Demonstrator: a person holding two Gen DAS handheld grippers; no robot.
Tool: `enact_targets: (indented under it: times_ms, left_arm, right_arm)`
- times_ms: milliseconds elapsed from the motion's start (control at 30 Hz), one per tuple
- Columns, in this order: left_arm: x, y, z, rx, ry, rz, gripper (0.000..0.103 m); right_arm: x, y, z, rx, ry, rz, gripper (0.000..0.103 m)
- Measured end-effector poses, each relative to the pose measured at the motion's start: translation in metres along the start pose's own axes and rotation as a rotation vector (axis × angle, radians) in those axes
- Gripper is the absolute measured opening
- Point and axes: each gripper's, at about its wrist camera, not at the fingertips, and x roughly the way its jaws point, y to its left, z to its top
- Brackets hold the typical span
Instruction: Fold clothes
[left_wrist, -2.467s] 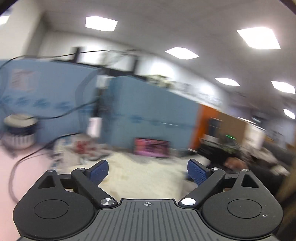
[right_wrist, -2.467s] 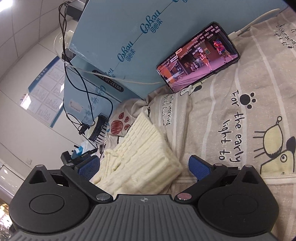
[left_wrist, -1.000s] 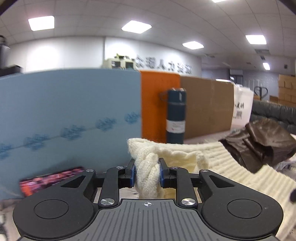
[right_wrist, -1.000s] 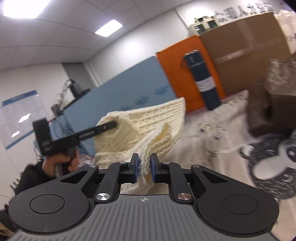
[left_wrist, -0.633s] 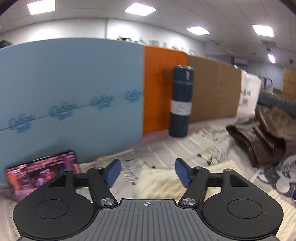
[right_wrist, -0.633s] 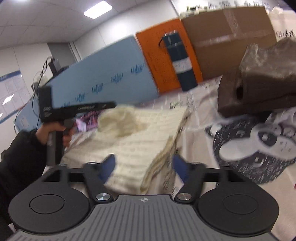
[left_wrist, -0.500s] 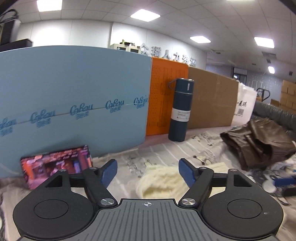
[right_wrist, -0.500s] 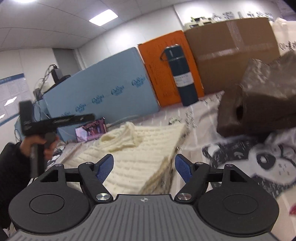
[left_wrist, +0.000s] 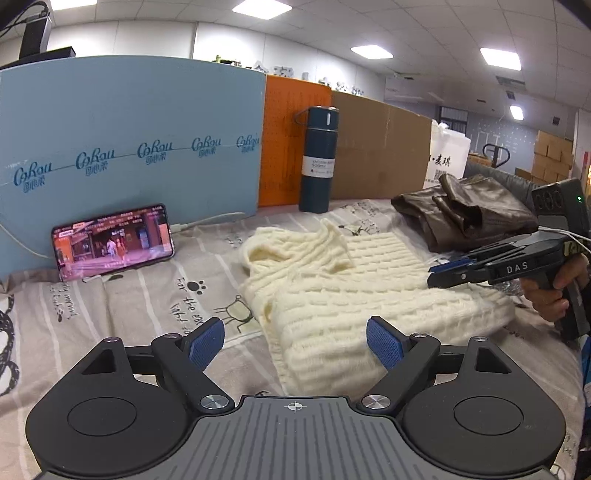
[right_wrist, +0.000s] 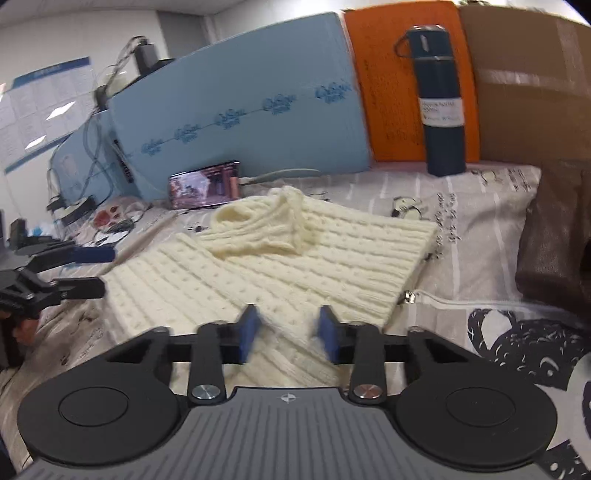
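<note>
Your left gripper (left_wrist: 294, 341) is opening, fingers wide apart, with the cream sweater (left_wrist: 343, 291) just ahead. Your right gripper (right_wrist: 288, 334) is closing over its near hem (not pinching yet). Next, grab and fold.

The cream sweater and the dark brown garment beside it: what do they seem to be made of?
Cream sweater: looks like thick knitted yarn, matte, with raised ribs and cable rows. Dark brown garment: probably leather or imitation leather; smooth, slightly glossy, with stiff folds.
</note>
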Motion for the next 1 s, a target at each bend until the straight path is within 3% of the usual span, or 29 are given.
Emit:
enact_targets:
  times_ms: [33, 133, 433, 567, 833, 900, 1000]
  left_arm:
    - [0.0, 0.0, 0.0, -0.007, -0.007, -0.006, 0.087]
    - [-0.004, 0.0, 0.0, -0.021, -0.034, -0.031, 0.087]
    - [-0.03, -0.013, 0.002, 0.018, -0.143, -0.166, 0.087]
    - [-0.043, -0.018, 0.001, 0.011, -0.181, -0.205, 0.088]
    - [-0.058, -0.027, 0.003, 0.005, -0.223, -0.048, 0.093]
    - [-0.055, -0.032, 0.002, 0.041, -0.201, -0.028, 0.093]
    - [-0.047, -0.045, 0.001, 0.092, -0.154, -0.077, 0.093]
  right_arm:
    - [-0.005, 0.004, 0.0, -0.022, -0.004, 0.008, 0.016]
    - [-0.025, 0.016, 0.0, -0.076, -0.02, 0.06, 0.01]
    - [-0.082, 0.049, -0.019, -0.165, -0.057, 0.224, 0.01]
    - [-0.096, 0.062, -0.035, -0.199, -0.014, 0.272, 0.01]
    - [-0.099, 0.083, -0.07, -0.207, 0.116, 0.318, 0.01]
    - [-0.101, 0.086, -0.077, -0.205, 0.139, 0.341, 0.015]
    - [-0.11, 0.093, -0.077, -0.227, 0.109, 0.387, 0.035]
